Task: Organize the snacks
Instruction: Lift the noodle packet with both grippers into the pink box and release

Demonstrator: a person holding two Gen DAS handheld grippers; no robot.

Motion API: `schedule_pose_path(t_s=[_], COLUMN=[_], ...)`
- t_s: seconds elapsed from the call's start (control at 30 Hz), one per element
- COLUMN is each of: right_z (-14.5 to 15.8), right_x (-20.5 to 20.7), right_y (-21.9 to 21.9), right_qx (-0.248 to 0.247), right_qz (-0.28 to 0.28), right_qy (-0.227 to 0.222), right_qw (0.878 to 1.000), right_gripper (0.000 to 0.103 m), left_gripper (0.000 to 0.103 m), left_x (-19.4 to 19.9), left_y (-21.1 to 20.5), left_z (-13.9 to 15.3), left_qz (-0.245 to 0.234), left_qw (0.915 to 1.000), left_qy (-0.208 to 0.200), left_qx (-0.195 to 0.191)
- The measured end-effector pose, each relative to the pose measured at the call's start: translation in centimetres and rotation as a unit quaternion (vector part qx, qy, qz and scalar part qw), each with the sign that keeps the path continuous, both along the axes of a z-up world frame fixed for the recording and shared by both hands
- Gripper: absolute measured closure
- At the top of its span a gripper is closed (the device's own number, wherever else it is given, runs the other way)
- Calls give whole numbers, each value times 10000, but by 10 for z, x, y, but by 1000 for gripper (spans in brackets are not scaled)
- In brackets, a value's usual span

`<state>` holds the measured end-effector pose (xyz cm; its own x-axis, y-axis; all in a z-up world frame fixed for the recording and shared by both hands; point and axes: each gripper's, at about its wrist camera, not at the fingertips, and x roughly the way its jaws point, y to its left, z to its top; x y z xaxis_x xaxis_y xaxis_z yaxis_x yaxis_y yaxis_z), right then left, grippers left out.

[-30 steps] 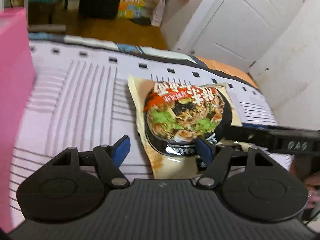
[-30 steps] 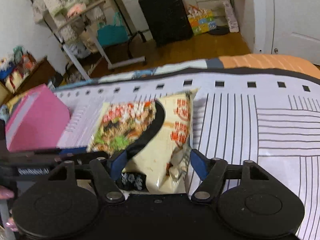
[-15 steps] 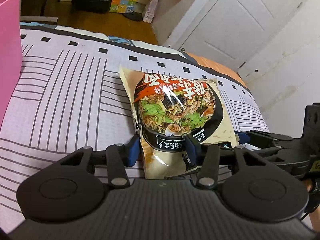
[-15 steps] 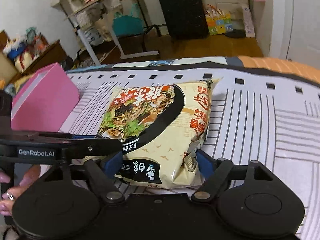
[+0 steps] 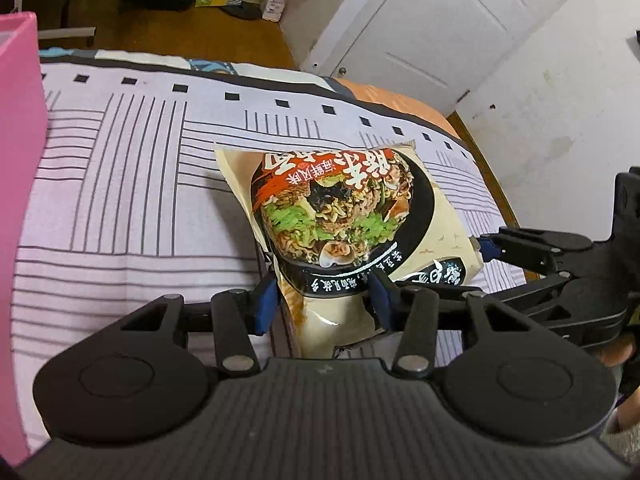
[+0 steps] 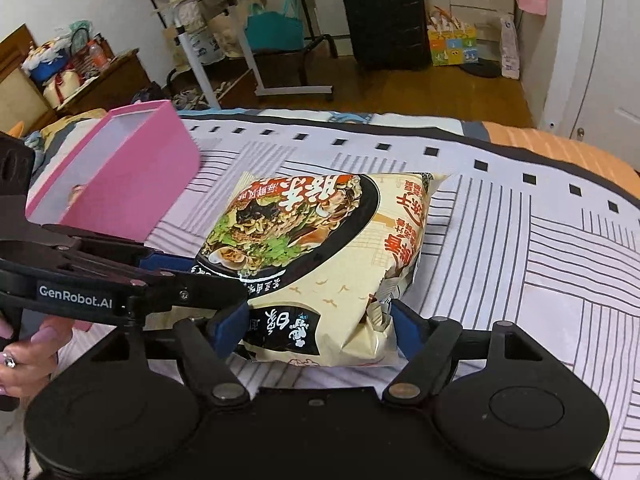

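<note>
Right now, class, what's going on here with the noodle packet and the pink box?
A person has a hand-held gripper in each hand, and both are clamped on one noodle packet over the striped bedspread. The left hand-held gripper pinches its near end; the right hand-held gripper grips across its width. The pink box sits open beside it, packet not yet inside.

Bed (image 6: 520,264) spread with a pale lilac cover printed in black lines and small squares, with a dark border and an orange sheet at the far edge. A pink box (image 6: 132,184) stands on the cover. Beside it, the far end of a noodle packet (image 6: 320,240) meets the cover.
</note>
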<state>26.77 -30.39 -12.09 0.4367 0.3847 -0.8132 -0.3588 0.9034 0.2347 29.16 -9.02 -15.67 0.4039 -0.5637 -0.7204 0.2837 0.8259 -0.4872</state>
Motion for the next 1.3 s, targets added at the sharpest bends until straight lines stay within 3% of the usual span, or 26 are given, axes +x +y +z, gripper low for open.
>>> schedule_pose_path(t_s=[0.2, 0.33, 0.5, 0.9, 1.3], right_z=[22, 26, 32, 57, 109], right_x=[-30, -54, -81, -147, -156], right_y=[11, 15, 40, 105, 172], right_qx=[25, 257, 3, -72, -204], right_qz=[-28, -374, -264, -18, 631], right_qy=[61, 408, 345, 89, -342], right_qw=[10000, 9981, 9991, 9999, 9972], right_gripper=[23, 23, 23, 24, 24], left_gripper=[57, 57, 57, 57, 57], left_x=[-28, -49, -78, -158, -205], left_y=[11, 17, 26, 83, 158], left_z=[26, 40, 45, 64, 110], left_qz=[-47, -100, -65, 90, 296], left_qw=[9999, 9997, 9995, 9987, 9965], left_qy=[13, -40, -57, -180, -587], left_qx=[117, 233, 310, 465, 523])
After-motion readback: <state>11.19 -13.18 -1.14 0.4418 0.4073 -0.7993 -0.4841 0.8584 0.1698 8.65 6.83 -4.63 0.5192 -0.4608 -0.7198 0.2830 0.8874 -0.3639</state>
